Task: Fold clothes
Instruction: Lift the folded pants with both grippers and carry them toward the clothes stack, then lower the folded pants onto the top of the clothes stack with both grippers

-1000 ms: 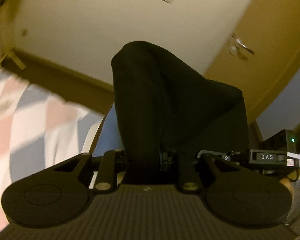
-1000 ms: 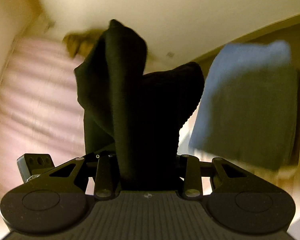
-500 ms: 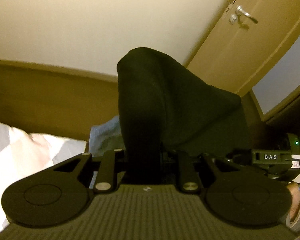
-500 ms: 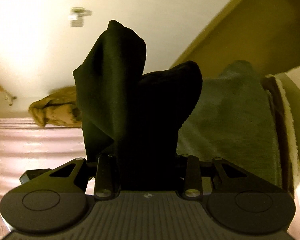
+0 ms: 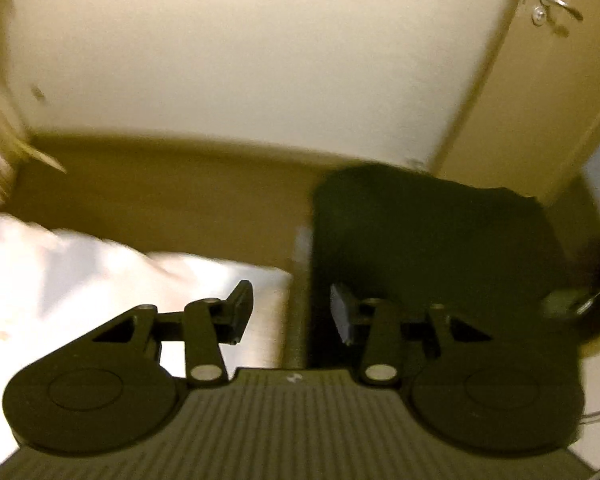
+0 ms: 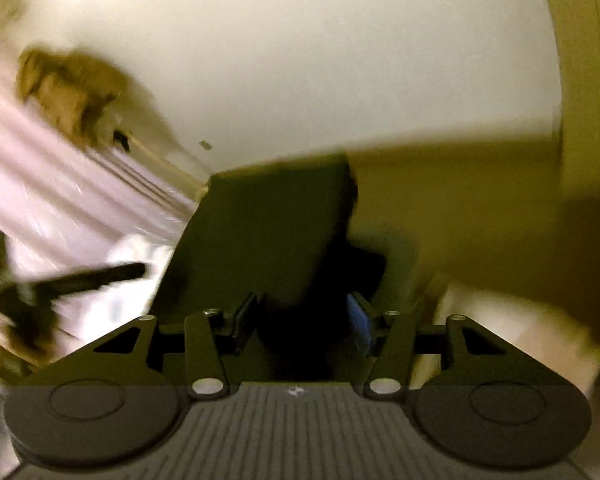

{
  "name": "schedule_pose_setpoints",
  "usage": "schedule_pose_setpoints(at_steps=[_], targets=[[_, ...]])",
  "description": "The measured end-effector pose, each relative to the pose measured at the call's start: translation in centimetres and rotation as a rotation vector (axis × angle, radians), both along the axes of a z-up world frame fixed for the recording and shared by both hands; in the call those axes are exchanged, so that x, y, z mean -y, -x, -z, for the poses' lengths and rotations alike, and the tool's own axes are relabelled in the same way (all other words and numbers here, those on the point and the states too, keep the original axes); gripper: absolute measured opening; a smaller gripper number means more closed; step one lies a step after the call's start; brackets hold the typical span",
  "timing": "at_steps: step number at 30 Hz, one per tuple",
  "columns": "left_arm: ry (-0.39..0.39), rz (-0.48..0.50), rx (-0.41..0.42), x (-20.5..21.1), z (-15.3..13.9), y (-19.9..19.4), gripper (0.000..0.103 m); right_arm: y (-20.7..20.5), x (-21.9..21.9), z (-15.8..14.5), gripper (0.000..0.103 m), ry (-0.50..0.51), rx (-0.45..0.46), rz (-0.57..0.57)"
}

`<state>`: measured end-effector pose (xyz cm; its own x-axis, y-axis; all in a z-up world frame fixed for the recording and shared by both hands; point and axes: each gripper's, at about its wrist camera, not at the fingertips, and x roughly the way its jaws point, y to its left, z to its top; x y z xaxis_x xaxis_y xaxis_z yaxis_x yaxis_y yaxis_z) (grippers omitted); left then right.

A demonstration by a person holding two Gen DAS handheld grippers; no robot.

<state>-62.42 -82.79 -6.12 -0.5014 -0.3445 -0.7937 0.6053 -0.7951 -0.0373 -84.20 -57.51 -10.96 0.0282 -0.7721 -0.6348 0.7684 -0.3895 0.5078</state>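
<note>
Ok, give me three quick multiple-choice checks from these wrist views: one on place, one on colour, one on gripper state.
1. In the left wrist view, the garment lies:
A) left of the gripper gap
B) right of the gap
C) out of view

2. The garment's colour:
A) black
B) white
C) red

3. The left gripper is:
A) shut on the garment
B) shut, empty
C) open

Answers: 1 B, the dark cloth sits ahead to the right; 2 A, black in both views; 3 C, its fingers stand apart with nothing between them.
</note>
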Motion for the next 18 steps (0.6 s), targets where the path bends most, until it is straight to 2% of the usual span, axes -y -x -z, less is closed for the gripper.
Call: schedule_pose_setpoints(at_steps=[3,4,6,8,10,11,13,15,17,18], targets=[[0.063,0.003,-0.097,-3.9,-1.5,-2.8,0.034,-4.0,-1.3,-3.0,0.056,0.108,-0.298,-0.168],[0.083,0.016,-0.125,-5.6,-1.7,-3.5,0.034,-5.8,-1.4,-3.1,0.073,0.141,-0.375,-0.256],[0.13,0.053,-0.145,-8.9,-1.0,-4.8,0.035,-9.2,-1.8,-3.3,0.098,0.202,-0.528,-0.429],[0.159,0.081,-0.126,-11.5,1.0,-5.5,0.035,-12.0,-2.5,-1.6,0.096,0.214,-0.654,-0.56],[0.157,0.075,-0.085,-12.8,3.6,-5.5,0.035,-13.4,-3.0,1.4,0.091,0.179,-0.729,-0.654],[0.16,0.065,-0.062,-13.3,5.0,-5.1,0.035,-13.3,-3.4,3.0,0.092,0.157,-0.724,-0.673],[0.177,0.057,-0.032,-13.7,7.6,-4.4,0.036,-12.2,-4.0,5.2,0.094,0.152,-0.647,-0.684],[0.189,0.046,-0.035,-14.3,8.4,-4.3,0.036,-11.6,-4.4,5.4,0.096,0.145,-0.589,-0.692],[0.205,0.023,-0.044,-14.7,8.3,-4.0,0.036,-10.9,-4.1,4.6,0.095,0.141,-0.596,-0.723],[0.207,0.014,-0.044,-14.7,8.1,-3.7,0.035,-10.5,-3.9,4.1,0.091,0.14,-0.6,-0.736]])
